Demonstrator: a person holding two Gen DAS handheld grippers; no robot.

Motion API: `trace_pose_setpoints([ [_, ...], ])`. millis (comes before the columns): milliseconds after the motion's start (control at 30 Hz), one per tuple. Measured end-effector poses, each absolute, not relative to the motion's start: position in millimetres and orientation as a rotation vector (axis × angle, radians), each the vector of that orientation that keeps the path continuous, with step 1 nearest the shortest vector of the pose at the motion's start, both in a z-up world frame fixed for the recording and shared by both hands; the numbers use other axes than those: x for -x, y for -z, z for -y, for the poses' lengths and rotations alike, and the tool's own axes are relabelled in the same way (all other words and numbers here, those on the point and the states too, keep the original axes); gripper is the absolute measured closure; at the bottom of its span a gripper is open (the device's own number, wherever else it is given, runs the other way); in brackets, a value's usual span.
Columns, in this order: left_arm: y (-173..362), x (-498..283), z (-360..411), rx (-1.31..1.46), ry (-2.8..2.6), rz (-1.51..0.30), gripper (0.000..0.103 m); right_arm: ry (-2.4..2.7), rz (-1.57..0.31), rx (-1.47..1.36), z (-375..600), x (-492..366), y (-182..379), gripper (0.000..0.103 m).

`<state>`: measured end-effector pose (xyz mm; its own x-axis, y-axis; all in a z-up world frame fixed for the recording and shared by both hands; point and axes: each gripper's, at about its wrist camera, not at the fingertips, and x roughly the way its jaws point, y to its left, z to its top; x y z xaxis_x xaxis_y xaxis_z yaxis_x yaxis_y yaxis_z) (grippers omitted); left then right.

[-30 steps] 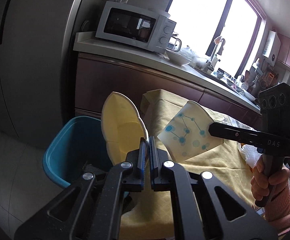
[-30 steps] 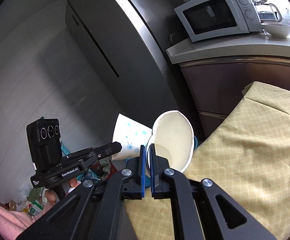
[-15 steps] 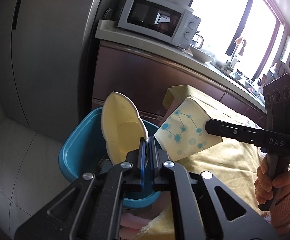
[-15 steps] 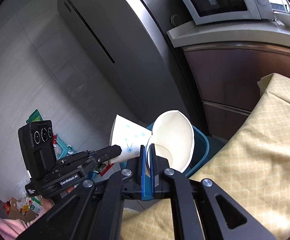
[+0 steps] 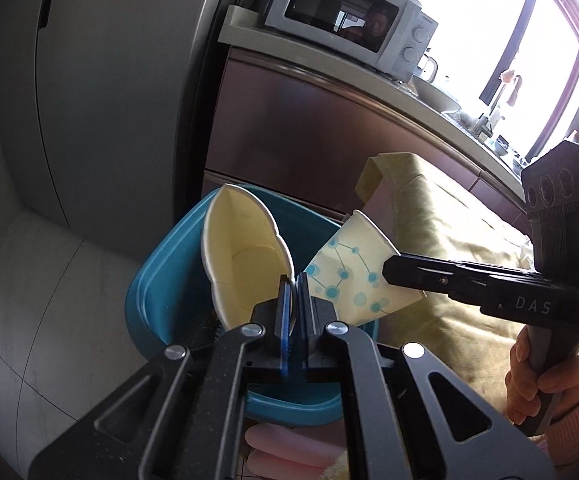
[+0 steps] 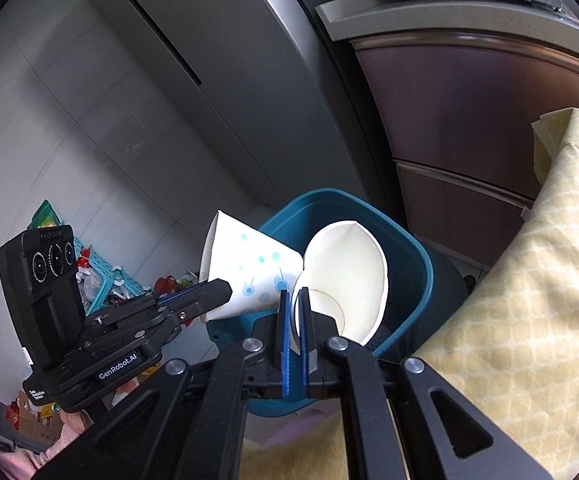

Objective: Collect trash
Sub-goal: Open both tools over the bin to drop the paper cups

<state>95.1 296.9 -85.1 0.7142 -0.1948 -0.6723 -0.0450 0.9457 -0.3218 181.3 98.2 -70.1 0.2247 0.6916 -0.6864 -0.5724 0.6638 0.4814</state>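
Observation:
Two squashed paper cups with blue dots hang over a blue trash bin (image 5: 161,304) on the floor. My left gripper (image 5: 294,280) is shut on the rim of one paper cup (image 5: 245,264), whose cream inside faces the camera. To its right, my right gripper (image 5: 387,266) is shut on the other paper cup (image 5: 353,276), held by a hand in a pink sleeve. In the right wrist view my right gripper (image 6: 294,294) pinches its cup (image 6: 349,276) above the bin (image 6: 409,248). At its left the left gripper (image 6: 225,290) holds the dotted cup (image 6: 249,268).
A table under a yellow cloth (image 5: 449,240) borders the bin on the right. Behind stand a grey fridge (image 5: 109,80) and brown cabinets (image 5: 309,132) with a microwave (image 5: 353,28) on top. A teal basket (image 6: 101,276) with clutter sits on the floor at the left.
Both grippers have sunk and moved off the table's edge toward the bin, each with its cup. The bin now fills more of both views beneath the cups.

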Motion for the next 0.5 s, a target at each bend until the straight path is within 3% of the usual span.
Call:
trace_pose_setpoints([
  [167, 99, -104, -298, 0.332, 0.069, -0.801, 0.099, -0.848, -1.039, -0.102, -108, -185, 78, 0.099],
  [300, 109, -111, -296, 0.326, 0.049, -0.819, 0.099, -0.821, -1.047, -0.098, -110, -188, 81, 0.093],
  [500, 109, -107, -294, 0.338, 0.054, -0.802, 0.093, -0.809, -1.027, -0.104, -97, -183, 81, 0.089],
])
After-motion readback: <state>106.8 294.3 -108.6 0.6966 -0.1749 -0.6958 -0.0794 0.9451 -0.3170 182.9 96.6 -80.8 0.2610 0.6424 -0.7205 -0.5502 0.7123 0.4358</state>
